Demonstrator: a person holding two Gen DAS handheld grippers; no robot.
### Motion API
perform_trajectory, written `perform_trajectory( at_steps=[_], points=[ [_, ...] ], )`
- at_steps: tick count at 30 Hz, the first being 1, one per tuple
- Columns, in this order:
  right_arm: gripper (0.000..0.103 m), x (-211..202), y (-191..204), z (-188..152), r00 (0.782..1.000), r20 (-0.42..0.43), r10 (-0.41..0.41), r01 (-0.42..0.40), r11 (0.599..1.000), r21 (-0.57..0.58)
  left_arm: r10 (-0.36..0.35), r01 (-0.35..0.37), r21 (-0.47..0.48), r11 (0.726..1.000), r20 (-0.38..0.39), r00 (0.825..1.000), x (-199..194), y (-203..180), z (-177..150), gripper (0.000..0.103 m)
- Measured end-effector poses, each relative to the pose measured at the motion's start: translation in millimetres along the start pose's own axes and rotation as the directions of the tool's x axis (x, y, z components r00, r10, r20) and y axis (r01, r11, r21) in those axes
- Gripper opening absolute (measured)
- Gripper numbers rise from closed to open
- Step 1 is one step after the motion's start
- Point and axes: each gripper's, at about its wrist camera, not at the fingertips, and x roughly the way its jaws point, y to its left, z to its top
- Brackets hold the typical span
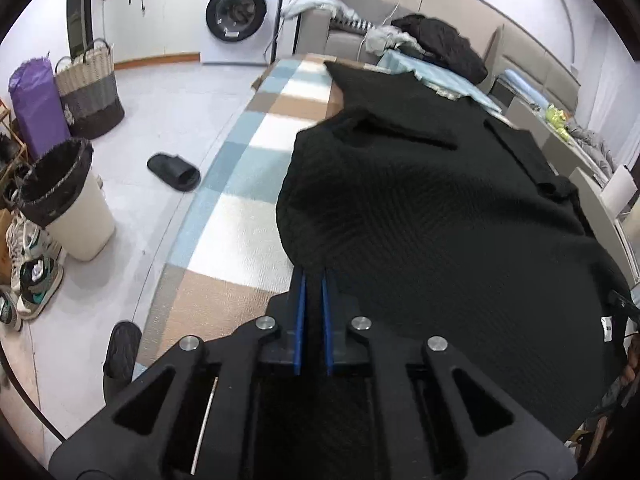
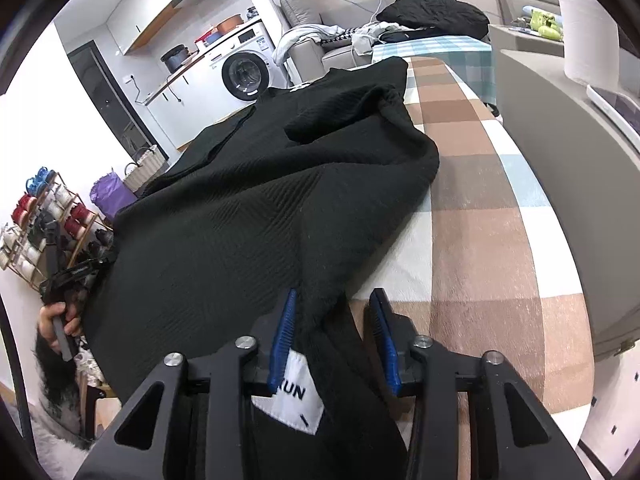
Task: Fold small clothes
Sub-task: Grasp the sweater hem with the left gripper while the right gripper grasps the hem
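Observation:
A black ribbed knit garment point(image 1: 432, 216) lies spread over the checked cloth of the table point(image 1: 248, 184). My left gripper point(image 1: 314, 276) is shut on the garment's near hem, blue pads close together with cloth between them. In the right wrist view the same garment point(image 2: 256, 208) fills the middle. My right gripper point(image 2: 334, 300) is open, its blue pads apart, with the hem and a white label point(image 2: 292, 396) lying loose between the fingers. The left gripper and the hand holding it show at the left edge point(image 2: 64, 280).
A sofa point(image 2: 568, 152) runs along the table's right side, with a dark heap of clothes point(image 1: 440, 44) beyond the table's far end. On the floor to the left are a bin point(image 1: 68, 200), a slipper point(image 1: 174, 171), baskets point(image 1: 90, 88) and shoes. A washing machine point(image 1: 240, 12) stands behind.

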Motion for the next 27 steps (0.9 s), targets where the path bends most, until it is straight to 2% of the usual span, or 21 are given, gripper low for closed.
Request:
perform_trajectory(
  at_steps=[1,4,7,11,17,22,27],
  points=[
    [0.007,-0.2,2.3,1.2,1.000,0.012,-0.010,0.011,1.000,-0.012,-0.004,0.004,0.007,1.000,0.022,1.000,-6.8,-1.4,0.4,0.005],
    [0.004,-14.5,10.7,3.7,0.993,0.120,-0.006,0.013,0.998,-0.062,-0.028,0.027,0.016,1.000,0.086,0.996,-32.5,-2.8,-0.4,0.005],
    [0.004,-39.2,13.4,2.0,0.976,0.211,0.048,-0.033,0.997,-0.073,-0.061,0.059,0.015,0.998,0.140,0.988,-60.0,-4.1,-4.2,0.004],
    [0.004,-62.7,13.2,-7.6,0.978,0.205,0.051,-0.028,0.993,-0.114,-0.098,0.089,0.062,0.994,0.181,0.979,-92.3,-15.3,-3.8,0.004],
    [0.004,-109.2,6.8,-21.9,0.957,0.245,0.156,-0.120,0.981,-0.154,-0.140,0.112,0.144,0.983,0.205,0.969,-135.5,-21.7,-12.0,0.004],
    [0.004,-114.7,1.1,-15.2,0.953,0.273,0.135,-0.100,0.985,-0.138,-0.132,0.113,0.100,0.988,0.205,0.970,-135.8,-10.5,-8.3,0.004],
    [0.004,-101.2,0.5,3.5,0.950,0.289,0.120,-0.095,0.990,-0.101,-0.110,0.106,0.032,0.994,0.193,0.975,-105.3,3.8,13.4,0.004]
  ],
)
